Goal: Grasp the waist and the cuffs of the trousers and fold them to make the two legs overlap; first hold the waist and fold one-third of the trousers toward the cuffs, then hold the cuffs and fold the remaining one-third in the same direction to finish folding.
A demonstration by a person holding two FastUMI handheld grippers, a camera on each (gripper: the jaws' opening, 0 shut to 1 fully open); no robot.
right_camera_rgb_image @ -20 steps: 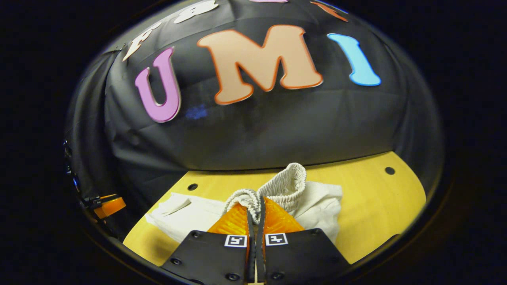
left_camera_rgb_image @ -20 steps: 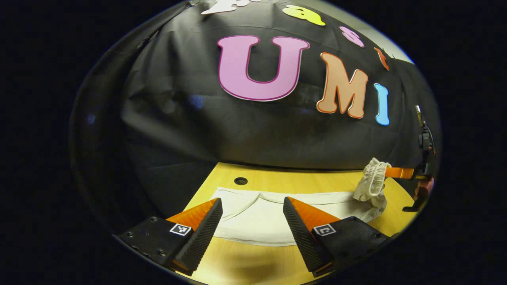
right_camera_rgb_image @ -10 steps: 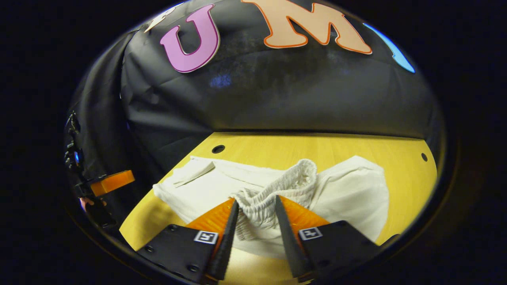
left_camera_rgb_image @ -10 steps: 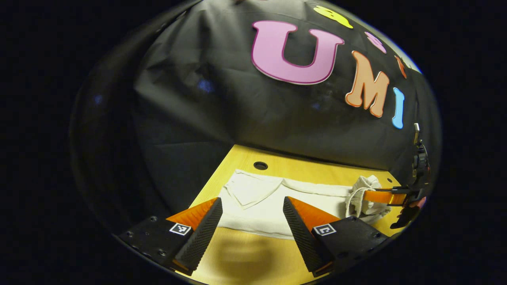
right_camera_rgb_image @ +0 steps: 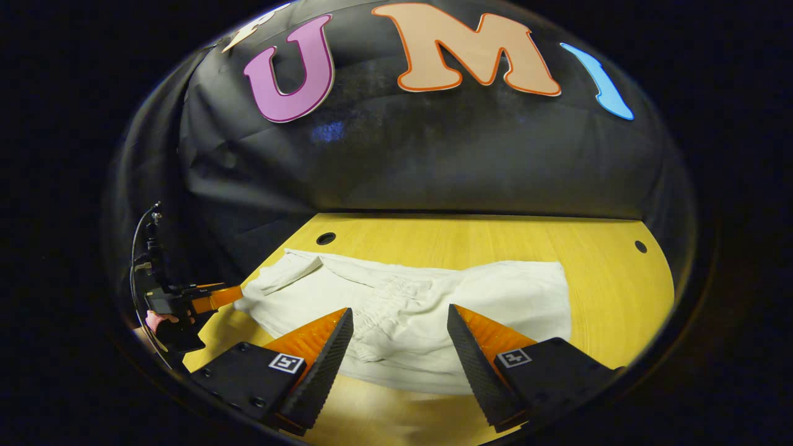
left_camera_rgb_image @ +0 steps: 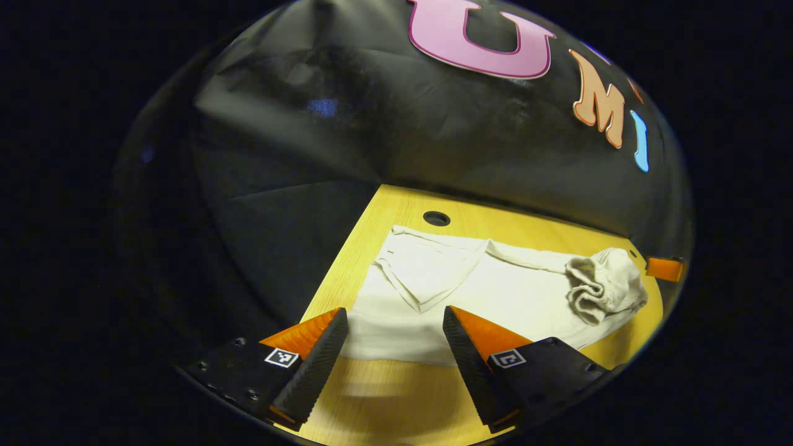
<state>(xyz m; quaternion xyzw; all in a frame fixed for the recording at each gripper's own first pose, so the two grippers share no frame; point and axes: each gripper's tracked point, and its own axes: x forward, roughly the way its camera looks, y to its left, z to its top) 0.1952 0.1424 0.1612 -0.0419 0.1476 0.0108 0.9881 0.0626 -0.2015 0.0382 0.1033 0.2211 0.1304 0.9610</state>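
Observation:
White trousers (left_camera_rgb_image: 489, 297) lie flat on the yellow wooden table (left_camera_rgb_image: 396, 402), legs overlapped. The elastic waist (left_camera_rgb_image: 588, 288) is bunched and folded back over the cloth at the right end in the left gripper view; a cuff corner (left_camera_rgb_image: 427, 279) is turned over at the left end. My left gripper (left_camera_rgb_image: 395, 322) is open just above the trousers' near edge, holding nothing. In the right gripper view the trousers (right_camera_rgb_image: 495, 310) spread across the table with the gathered waist (right_camera_rgb_image: 390, 303) lying on them. My right gripper (right_camera_rgb_image: 399, 322) is open over the waist, not touching it.
The table (right_camera_rgb_image: 607, 291) has small round holes (left_camera_rgb_image: 436, 218) near the back corners (right_camera_rgb_image: 326, 238). The table's left edge runs beside the cuff end. The left gripper and a hand (right_camera_rgb_image: 186, 303) show at far left in the right gripper view. Black cloth backs the table.
My right gripper opened and let the waist drop onto the trousers, then backed off. The left gripper stayed open and tilted down toward the cuff end.

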